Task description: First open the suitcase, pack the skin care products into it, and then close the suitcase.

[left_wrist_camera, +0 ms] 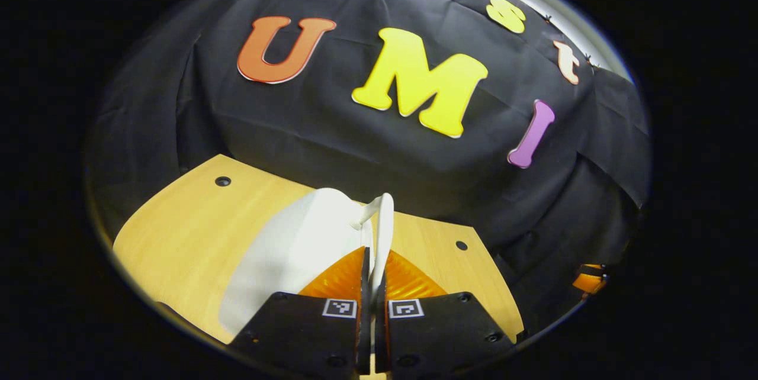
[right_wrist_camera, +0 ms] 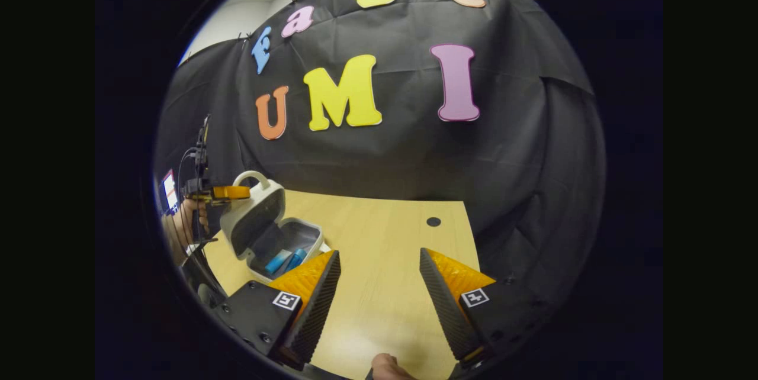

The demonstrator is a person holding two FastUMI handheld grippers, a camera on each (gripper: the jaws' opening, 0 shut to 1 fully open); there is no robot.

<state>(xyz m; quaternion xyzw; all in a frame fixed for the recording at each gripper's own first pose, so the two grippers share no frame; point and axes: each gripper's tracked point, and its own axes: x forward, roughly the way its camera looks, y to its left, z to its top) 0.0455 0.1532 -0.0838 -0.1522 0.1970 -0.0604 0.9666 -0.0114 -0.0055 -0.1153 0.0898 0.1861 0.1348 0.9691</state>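
Note:
The small white suitcase (right_wrist_camera: pixel 263 205) stands open on the left of the wooden table (right_wrist_camera: pixel 385 232), its lid raised nearly upright. Blue skin care products (right_wrist_camera: pixel 284 261) lie in its lower half. In the right gripper view, my left gripper (right_wrist_camera: pixel 231 192) sits at the lid's top edge beside the handle (right_wrist_camera: pixel 251 176), held by a hand (right_wrist_camera: pixel 183 226). In the left gripper view, my left gripper (left_wrist_camera: pixel 373 261) is shut on the rim of the white lid (left_wrist_camera: pixel 296 250), with the handle (left_wrist_camera: pixel 372 212) just beyond the tips. My right gripper (right_wrist_camera: pixel 379 261) hovers open over bare table to the right of the suitcase.
The tabletop (left_wrist_camera: pixel 177 232) has small dark holes (right_wrist_camera: pixel 433 221) near its far corners. The black cloth wall hangs close behind the table's far edge. A fingertip (right_wrist_camera: pixel 385 365) shows at the bottom of the right gripper view.

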